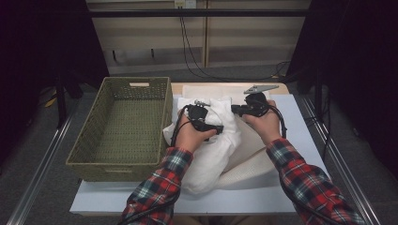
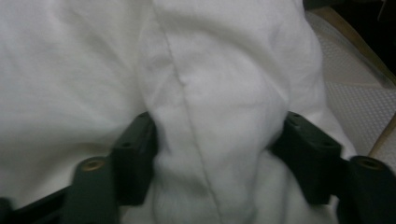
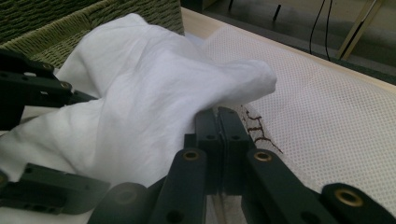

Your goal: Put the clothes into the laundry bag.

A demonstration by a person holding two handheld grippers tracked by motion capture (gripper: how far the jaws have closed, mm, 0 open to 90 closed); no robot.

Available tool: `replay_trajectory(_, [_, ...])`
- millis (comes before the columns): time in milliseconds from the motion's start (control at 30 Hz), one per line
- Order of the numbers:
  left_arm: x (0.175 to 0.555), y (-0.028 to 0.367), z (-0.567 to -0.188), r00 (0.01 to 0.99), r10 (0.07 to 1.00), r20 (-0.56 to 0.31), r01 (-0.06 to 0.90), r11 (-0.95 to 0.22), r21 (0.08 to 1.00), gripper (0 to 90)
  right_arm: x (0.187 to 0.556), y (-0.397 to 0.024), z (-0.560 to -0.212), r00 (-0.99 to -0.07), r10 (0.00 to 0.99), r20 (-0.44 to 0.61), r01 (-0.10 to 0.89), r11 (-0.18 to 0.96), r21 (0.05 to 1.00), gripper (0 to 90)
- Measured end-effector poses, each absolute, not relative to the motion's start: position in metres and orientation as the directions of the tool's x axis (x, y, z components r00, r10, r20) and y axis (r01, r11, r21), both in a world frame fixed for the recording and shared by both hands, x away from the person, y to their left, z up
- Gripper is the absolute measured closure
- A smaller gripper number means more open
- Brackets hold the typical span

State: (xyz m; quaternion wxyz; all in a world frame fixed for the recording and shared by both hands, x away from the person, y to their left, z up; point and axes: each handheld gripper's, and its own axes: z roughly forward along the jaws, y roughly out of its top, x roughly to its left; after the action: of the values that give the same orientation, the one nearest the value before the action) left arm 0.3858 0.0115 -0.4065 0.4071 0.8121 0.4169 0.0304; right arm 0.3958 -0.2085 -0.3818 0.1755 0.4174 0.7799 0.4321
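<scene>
The crumpled white cloth garment (image 1: pixel 213 140) lies heaped on the white mesh mat (image 1: pixel 256 164) just right of the woven green rectangular basket (image 1: pixel 123 126), its upper part bunched between the two grippers and its lower part trailing toward the person in the red plaid sleeves. The left gripper (image 2: pixel 217 140) stands on the side of the heap nearer the basket, jaws partly apart with a thick fold of the cloth bulging between them and touching both pads. The right gripper (image 3: pixel 218 122), on the side away from the basket, has its jaws pressed together, pinching an edge of the same cloth just above the mat.
</scene>
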Motion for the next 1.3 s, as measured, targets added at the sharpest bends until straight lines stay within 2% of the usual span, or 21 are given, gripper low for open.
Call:
replay_trajectory(100, [0.387,0.014,-0.410,0.643,0.692,-0.328,0.672,-0.306,0.674,61.5,0.396,-0.207,-0.382,-0.592,0.801,0.085,0.503,0.285,0.816,89.0])
replay_trajectory(167, [0.386,0.015,-0.410,0.645,0.687,-0.334,0.676,-0.310,0.668,69.6,0.396,-0.207,-0.383,-0.593,0.801,0.081,0.505,0.291,0.813,89.0])
replay_trajectory(233, [0.385,0.017,-0.408,0.657,0.673,-0.340,0.671,-0.317,0.670,73.0,0.397,-0.208,-0.383,-0.592,0.802,0.081,0.502,0.288,0.816,89.0])
replay_trajectory(433, [0.375,0.025,-0.402,0.691,0.612,-0.385,0.656,-0.307,0.690,75.4,0.399,-0.215,-0.386,-0.576,0.814,0.074,0.503,0.281,0.817,89.1])
replay_trajectory(800, [0.332,0.016,-0.379,0.813,0.426,-0.396,0.569,-0.439,0.695,76.0,0.408,-0.224,-0.396,-0.556,0.829,0.060,0.506,0.281,0.815,89.1])
replay_trajectory(967, [0.320,0.011,-0.378,0.839,0.353,-0.414,0.542,-0.478,0.692,76.0,0.411,-0.225,-0.393,-0.552,0.830,0.077,0.501,0.256,0.827,89.1])
replay_trajectory(1167, [0.320,0.005,-0.387,0.830,0.350,-0.434,0.557,-0.466,0.688,75.9,0.406,-0.218,-0.381,-0.576,0.814,0.077,0.477,0.259,0.840,89.1])
replay_trajectory(1300, [0.322,-0.001,-0.390,0.836,0.396,-0.380,0.541,-0.479,0.691,75.9,0.404,-0.213,-0.374,-0.587,0.806,0.080,0.462,0.252,0.850,89.2])
